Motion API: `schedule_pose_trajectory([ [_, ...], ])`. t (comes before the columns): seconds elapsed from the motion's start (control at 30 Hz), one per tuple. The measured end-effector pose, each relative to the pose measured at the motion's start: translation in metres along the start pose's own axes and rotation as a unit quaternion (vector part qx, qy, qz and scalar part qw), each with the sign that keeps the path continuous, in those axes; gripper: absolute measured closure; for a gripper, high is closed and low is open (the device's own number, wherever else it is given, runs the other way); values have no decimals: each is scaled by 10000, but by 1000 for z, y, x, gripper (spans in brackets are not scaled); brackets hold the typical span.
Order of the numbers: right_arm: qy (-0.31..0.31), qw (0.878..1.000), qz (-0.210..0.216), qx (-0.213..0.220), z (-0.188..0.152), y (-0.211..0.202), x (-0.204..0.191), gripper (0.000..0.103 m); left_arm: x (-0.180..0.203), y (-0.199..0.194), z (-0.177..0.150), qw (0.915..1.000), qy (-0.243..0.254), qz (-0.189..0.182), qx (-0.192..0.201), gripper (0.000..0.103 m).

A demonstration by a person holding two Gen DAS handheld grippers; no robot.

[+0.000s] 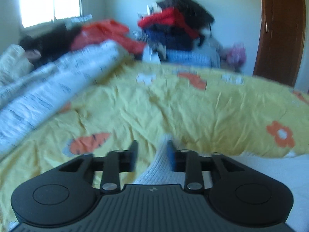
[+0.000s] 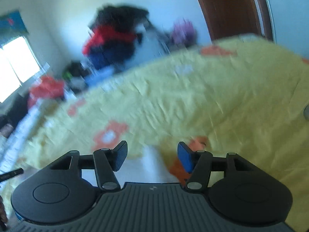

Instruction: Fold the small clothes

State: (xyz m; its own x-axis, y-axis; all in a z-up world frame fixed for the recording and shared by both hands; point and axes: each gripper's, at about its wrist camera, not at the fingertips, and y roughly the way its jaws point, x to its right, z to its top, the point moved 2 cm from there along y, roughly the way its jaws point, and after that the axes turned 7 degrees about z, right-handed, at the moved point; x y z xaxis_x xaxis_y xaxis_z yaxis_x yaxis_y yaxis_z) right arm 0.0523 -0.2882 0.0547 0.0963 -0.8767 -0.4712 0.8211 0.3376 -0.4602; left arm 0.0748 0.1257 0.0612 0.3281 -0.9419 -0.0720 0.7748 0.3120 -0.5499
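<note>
A yellow cloth with orange carrot and flower prints [image 1: 173,106] lies spread over the bed; it also fills the right wrist view [image 2: 193,96]. A white ribbed piece of fabric [image 1: 160,166] runs between the fingers of my left gripper [image 1: 152,154], whose jaws stand partly apart around it without clearly pinching it. My right gripper [image 2: 152,154] is open and empty, its fingers wide apart just above the near edge of the yellow cloth, over white bedding [image 2: 146,166]. Both views are motion-blurred.
A white patterned blanket [image 1: 48,89] lies bunched at the left. Red-orange and dark clothes [image 1: 100,34] lie behind it. A tall pile of clothes [image 1: 177,31] stands at the back wall. A brown door [image 1: 280,29] is at the right.
</note>
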Motion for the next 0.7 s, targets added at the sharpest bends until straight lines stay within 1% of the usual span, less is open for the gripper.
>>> schedule_pose_trajectory([
  [0.03, 21, 9999, 160, 62, -1, -6, -6, 42, 3, -10, -1, 9999, -19, -116, 100, 45],
  [0.07, 25, 9995, 322, 46, -4, -10, -13, 37, 7, -17, -2, 9996, -28, -250, 140, 29],
  [0.1, -30, 9991, 417, -32, -8, -9, -20, 36, 14, -21, -5, 9991, -3, -410, 141, 26],
  [0.13, -174, 9988, 437, -153, -14, -5, -29, 36, 23, -23, -9, 9981, 91, -601, 107, 26],
  [0.17, -362, 9983, 390, -244, -22, 0, -36, 36, 31, -22, -13, 9973, 224, -694, 68, 26],
  [0.2, -542, 9974, 328, -338, -28, 7, -40, 37, 38, -19, -19, 9969, 395, -682, 12, 26],
  [0.27, -764, 9949, 24, -664, -41, 24, -41, 38, 46, -5, -31, 9962, 678, -484, -241, 26],
  [0.3, -794, 9935, -121, -809, -47, 29, -39, 40, 44, 6, -38, 9954, 727, -397, -490, 25],
  [0.33, -797, 9926, -202, -896, -51, 33, -32, 41, 38, 13, -43, 9953, 607, -483, -588, 25],
  [0.4, -671, 9949, 1, -759, -52, 29, -25, 41, 27, 16, -44, 9959, 321, -648, -538, 25],
  [0.47, -541, 9963, 114, -653, -52, 30, -17, 41, 29, 21, -44, 9960, 419, -590, -526, 25],
  [0.6, -808, 9940, -71, -730, -56, 31, -28, 39, 39, 17, -43, 9958, 651, -365, -525, 25],
  [0.63, -857, 9936, -191, -710, -55, 27, -33, 39, 39, 11, -42, 9962, 666, -273, -500, 25],
  [0.67, -876, 9937, -284, -636, -59, 21, -40, 37, 38, 2, -41, 9967, 663, -120, -450, 26],
  [0.7, -902, 9941, -307, -515, -60, 10, -47, 34, 37, -9, -42, 9971, 644, -53, -407, 25],
])
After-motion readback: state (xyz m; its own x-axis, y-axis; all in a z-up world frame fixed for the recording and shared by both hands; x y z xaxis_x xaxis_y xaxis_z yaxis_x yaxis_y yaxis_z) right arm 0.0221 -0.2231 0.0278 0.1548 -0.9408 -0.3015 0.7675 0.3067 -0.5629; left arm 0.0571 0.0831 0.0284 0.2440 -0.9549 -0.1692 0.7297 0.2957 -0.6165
